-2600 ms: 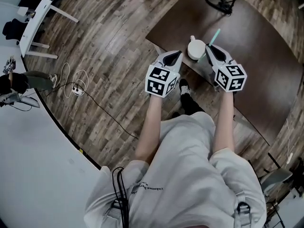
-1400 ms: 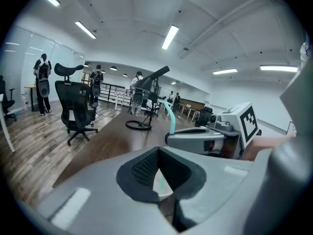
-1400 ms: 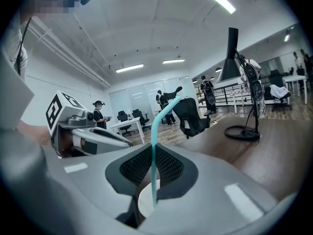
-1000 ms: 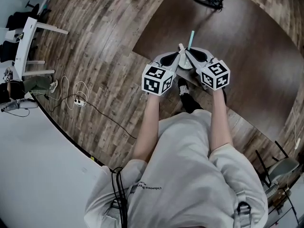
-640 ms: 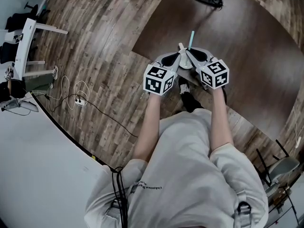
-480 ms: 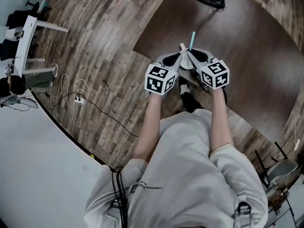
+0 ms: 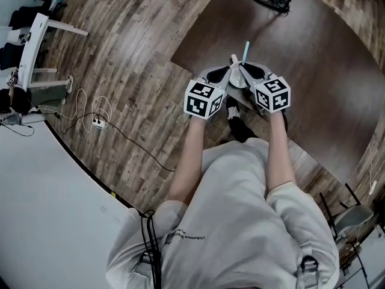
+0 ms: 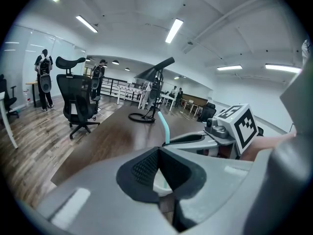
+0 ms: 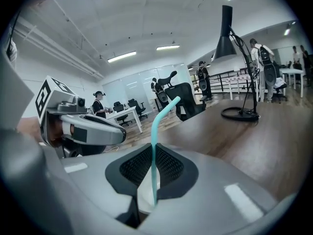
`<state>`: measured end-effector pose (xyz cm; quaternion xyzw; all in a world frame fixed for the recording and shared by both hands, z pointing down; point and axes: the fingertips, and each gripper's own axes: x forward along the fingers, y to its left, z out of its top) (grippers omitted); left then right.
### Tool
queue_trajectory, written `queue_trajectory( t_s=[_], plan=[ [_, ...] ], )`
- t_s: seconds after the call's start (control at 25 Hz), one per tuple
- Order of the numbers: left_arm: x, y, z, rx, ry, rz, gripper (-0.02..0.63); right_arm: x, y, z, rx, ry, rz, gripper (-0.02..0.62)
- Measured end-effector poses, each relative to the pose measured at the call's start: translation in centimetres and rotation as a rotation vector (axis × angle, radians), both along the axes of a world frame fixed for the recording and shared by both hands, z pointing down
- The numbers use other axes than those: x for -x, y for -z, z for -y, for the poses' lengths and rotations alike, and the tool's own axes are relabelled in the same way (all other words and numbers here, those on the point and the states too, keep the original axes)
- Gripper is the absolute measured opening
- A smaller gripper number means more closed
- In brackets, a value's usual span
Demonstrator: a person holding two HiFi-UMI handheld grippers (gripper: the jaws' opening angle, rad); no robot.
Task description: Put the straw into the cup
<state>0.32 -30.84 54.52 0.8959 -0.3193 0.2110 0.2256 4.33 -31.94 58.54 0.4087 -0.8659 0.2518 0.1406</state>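
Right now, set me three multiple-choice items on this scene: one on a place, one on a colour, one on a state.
1. Where is the cup?
A. On the wood floor by the cables
B. At the near edge of the dark table
C. On the white desk

2. What colour is the straw?
A. Teal
B. Red
C. Black

3. How does the right gripper stand?
A. Wide open and empty
B. Shut on the cup
C. Shut on the straw

Answers:
1 B, the head view shows the white cup on the table's near edge.
2 A, the straw shows light teal in all three views.
3 C, the right gripper view shows its pads pressed on the straw's stem, with the cup below.
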Motion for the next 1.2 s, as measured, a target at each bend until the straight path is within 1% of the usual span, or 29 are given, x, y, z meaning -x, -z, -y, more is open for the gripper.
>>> queue_trajectory(
  t_s=[0.2,0.36,0.48,0.6,0.72,1.0,1.2],
  plan=[
    [0.1,-0.5,-0.1,0.006,0.003,0.01,0.002,-0.3,-0.1,0.4,-0.007,-0.022,-0.013,0.049],
    [0.3,-0.7,-0.5,0.015,0.008,0.003,0.0,-0.6,-0.1,0.4,-0.003,-0.047,-0.02,0.049],
    [0.5,-1.0,-0.4,0.022,0.018,-0.007,0.002,-1.1,-0.2,0.7,0.007,-0.077,-0.005,0.049],
    [1.0,-1.8,-0.5,0.042,0.034,-0.005,0.002,-1.3,-0.6,0.9,0.022,-0.097,-0.024,0.048],
    [1.6,-2.1,-0.8,0.054,0.041,-0.002,0.002,-0.9,-0.7,1.2,0.033,-0.098,-0.037,0.048],
    [2.7,-2.1,0.0,0.052,0.071,-0.004,0.002,-0.7,-1.3,2.2,0.048,-0.091,-0.077,0.049],
    [3.3,-2.0,0.3,0.054,0.091,-0.009,0.001,-0.7,-1.6,2.8,0.056,-0.086,-0.082,0.049]
  ],
)
